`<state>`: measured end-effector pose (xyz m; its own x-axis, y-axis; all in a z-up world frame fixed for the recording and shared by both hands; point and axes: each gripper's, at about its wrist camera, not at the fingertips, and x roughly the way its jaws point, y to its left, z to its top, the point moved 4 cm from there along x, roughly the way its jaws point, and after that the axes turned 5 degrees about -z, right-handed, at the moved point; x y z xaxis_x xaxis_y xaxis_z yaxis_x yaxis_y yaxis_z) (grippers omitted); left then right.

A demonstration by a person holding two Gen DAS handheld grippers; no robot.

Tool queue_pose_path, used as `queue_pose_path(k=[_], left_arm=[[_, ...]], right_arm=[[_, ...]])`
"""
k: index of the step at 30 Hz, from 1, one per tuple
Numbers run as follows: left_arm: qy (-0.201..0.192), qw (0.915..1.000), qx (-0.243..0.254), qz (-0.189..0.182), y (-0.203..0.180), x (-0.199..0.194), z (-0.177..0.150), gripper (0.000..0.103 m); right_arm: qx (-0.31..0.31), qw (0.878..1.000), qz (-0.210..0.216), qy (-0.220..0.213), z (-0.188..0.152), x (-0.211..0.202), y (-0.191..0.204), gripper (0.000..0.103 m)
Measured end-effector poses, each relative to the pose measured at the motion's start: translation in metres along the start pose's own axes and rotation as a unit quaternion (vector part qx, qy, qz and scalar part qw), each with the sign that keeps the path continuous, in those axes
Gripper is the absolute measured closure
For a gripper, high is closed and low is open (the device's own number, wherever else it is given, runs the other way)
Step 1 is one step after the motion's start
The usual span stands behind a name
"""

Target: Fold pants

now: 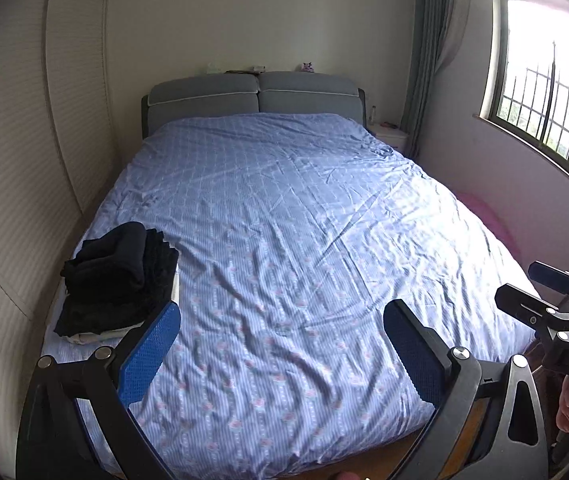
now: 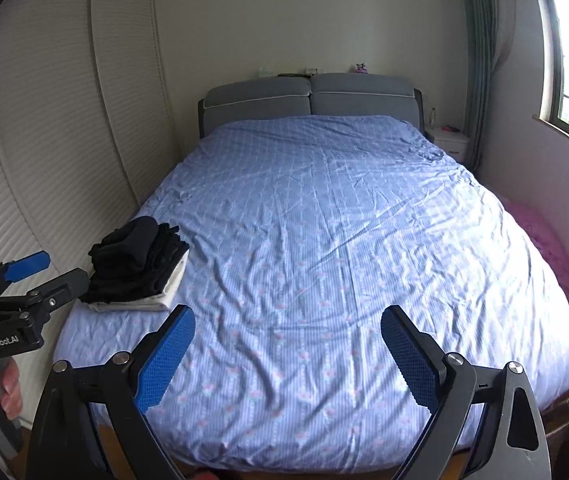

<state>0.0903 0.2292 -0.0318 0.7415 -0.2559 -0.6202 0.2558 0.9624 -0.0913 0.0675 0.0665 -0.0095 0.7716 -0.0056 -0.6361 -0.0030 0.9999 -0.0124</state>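
Grippers' jaws spread above bed [image 1: 284, 220]; pants [image 1: 116, 276] stacked.

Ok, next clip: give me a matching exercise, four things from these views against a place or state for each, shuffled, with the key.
Things:
1. stack of folded clothes
2. left gripper
3. nightstand
4. pink fabric

Places or states:
A. beside the headboard, near the window
B. open, holding nothing
C. on the bedspread, near its left edge
D. on the floor by the right side of the bed

Pairs: 1-C, 2-B, 3-A, 4-D
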Motion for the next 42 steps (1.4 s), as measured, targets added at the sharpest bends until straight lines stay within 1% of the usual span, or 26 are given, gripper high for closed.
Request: queue_pose_path(k=[5,9,16,20,25,27,31,36,42], left_arm=[[-0.009,0.9999,-0.010,0.003,-0.042,-0.014,-0.008,0.000],[-0.012,0.9999,-0.004,0.004,-0.066,-0.024,-0.010,0.000],[-0.020,0.9998,0.003,0.007,-0.093,-0.038,-0.010,0.000],[-0.015,0.9999,0.002,0.002,-0.102,-0.042,-0.011,0.000],[-0.013,0.9998,0.003,-0.014,-0.110,-0.047,-0.010,0.000],[-0.016,0.9998,0.006,-0.013,-0.113,-0.048,-0.009,0.000],[-0.018,0.9997,0.009,-0.011,-0.114,-0.049,-0.007,0.000],[-0.023,0.9995,0.005,-0.022,-0.114,-0.049,-0.006,0.000],[-0.027,0.9994,0.007,-0.022,-0.114,-0.049,-0.005,0.000]], right_arm=[[-0.007,1.000,0.015,-0.001,-0.010,-0.021,-0.033,0.008],[-0.003,1.000,0.024,-0.007,-0.014,-0.038,-0.054,0.008],[0.007,0.999,0.027,-0.024,-0.017,-0.061,-0.078,0.008],[0.012,0.999,0.026,-0.026,-0.019,-0.070,-0.089,0.008],[0.019,0.999,0.024,-0.032,-0.020,-0.080,-0.098,0.008],[0.022,0.999,0.023,-0.032,-0.020,-0.082,-0.101,0.008],[0.022,0.999,0.015,-0.037,-0.019,-0.085,-0.103,0.008],[0.027,0.999,0.011,-0.039,-0.020,-0.089,-0.104,0.008],[0.023,0.999,0.003,-0.042,-0.021,-0.092,-0.102,0.008]])
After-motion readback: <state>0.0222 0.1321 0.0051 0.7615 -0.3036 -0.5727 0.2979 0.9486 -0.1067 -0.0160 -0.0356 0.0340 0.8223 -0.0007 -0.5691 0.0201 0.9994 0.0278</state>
